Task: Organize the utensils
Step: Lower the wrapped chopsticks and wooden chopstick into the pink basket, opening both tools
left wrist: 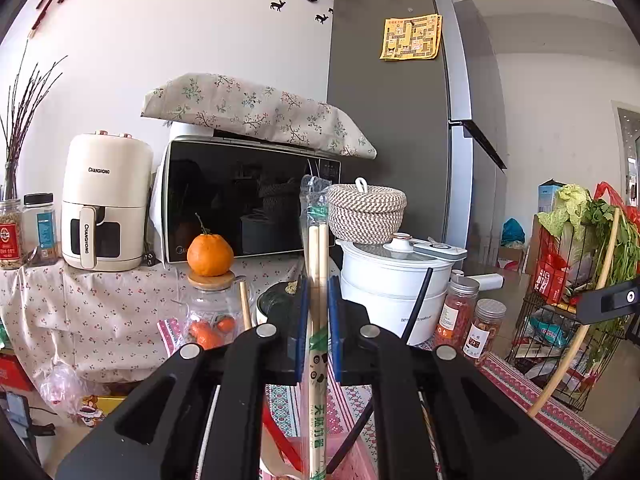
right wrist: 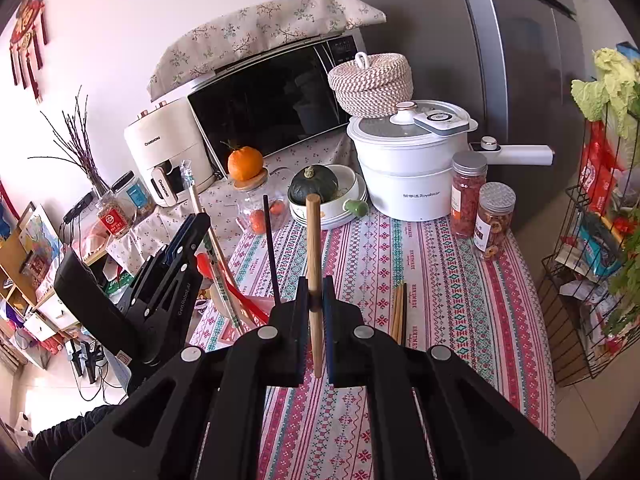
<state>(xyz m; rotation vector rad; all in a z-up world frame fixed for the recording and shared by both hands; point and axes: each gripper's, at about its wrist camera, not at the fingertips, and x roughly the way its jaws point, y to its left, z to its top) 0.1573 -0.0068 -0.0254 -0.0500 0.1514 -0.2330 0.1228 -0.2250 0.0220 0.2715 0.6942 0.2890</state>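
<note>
The left gripper [left wrist: 319, 320] is clamped on a sleeved pair of bamboo chopsticks [left wrist: 318, 264], held nearly upright, the clear wrapper rising above the pads and the printed lower end hanging down toward a pink holder [left wrist: 352, 464] at the bottom of the left wrist view. In the right wrist view that holder [right wrist: 240, 330] sits at the left edge of the table, already holding a red-handled utensil [right wrist: 248, 304] and a black chopstick [right wrist: 271, 252]. The right gripper [right wrist: 316, 320] is closed narrow on a wooden-handled utensil [right wrist: 313, 248], also upright, out over the patterned tablecloth [right wrist: 440, 280]. A loose bundle of chopsticks [right wrist: 399, 312] lies flat on the cloth just right of that gripper, not yet sorted.

The step in hand looks like dropping the sleeved pair into the holder. To do it well, I would keep the pair close to vertical and bring its lower tip over an open gap between the sticks already standing there, since the slanted red handle and black stick could deflect it. Lower until the tip is well inside before loosening the pads; the slick wrapper may slip early or snag on the rim. The right gripper should stay clear of the holder until the left is out, then follow with the wooden handle
</note>
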